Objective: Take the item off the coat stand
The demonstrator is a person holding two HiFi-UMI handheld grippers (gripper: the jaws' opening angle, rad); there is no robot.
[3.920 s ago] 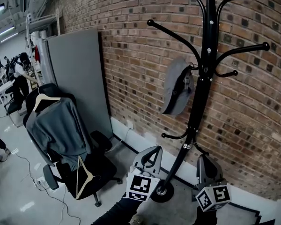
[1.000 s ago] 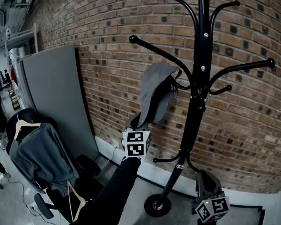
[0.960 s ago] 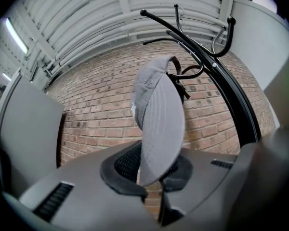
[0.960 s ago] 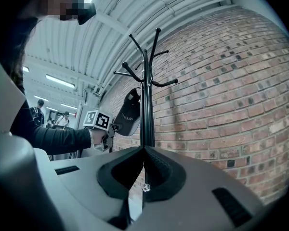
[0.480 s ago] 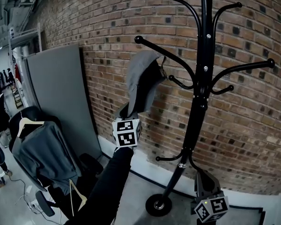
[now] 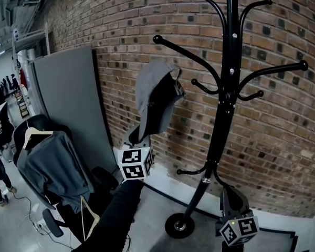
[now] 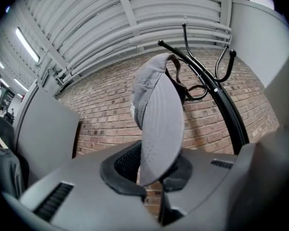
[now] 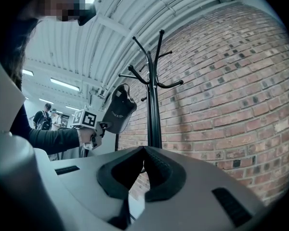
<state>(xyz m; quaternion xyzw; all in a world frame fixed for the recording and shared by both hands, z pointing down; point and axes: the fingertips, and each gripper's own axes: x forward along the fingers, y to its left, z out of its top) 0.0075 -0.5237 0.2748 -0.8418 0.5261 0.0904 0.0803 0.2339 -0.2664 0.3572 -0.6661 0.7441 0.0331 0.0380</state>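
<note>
A grey cap (image 6: 153, 100) hangs in the air left of the black coat stand (image 6: 223, 114), clear of its hooks. My left gripper (image 6: 139, 136) is shut on the cap's brim from below, its marker cube just under it. In the left gripper view the brim (image 7: 160, 129) sits pinched between the jaws of the left gripper (image 7: 151, 174), with the coat stand (image 7: 220, 102) behind it. My right gripper (image 6: 230, 194) stays low beside the stand's pole, shut with nothing in it. The right gripper view shows its jaws (image 8: 143, 154) closed, with the coat stand (image 8: 154, 110) and the cap (image 8: 116, 110) beyond.
A brick wall (image 6: 121, 41) runs behind the stand. A grey panel (image 6: 73, 98) leans on it at the left. An office chair (image 6: 102, 198) carries a grey garment (image 6: 52, 167) on a hanger, with a wooden hanger (image 6: 86, 219) below. People stand far left.
The left gripper has carried the cap leftward and a little up, off the stand's hook and clear of it. The right gripper has stayed where it was.
</note>
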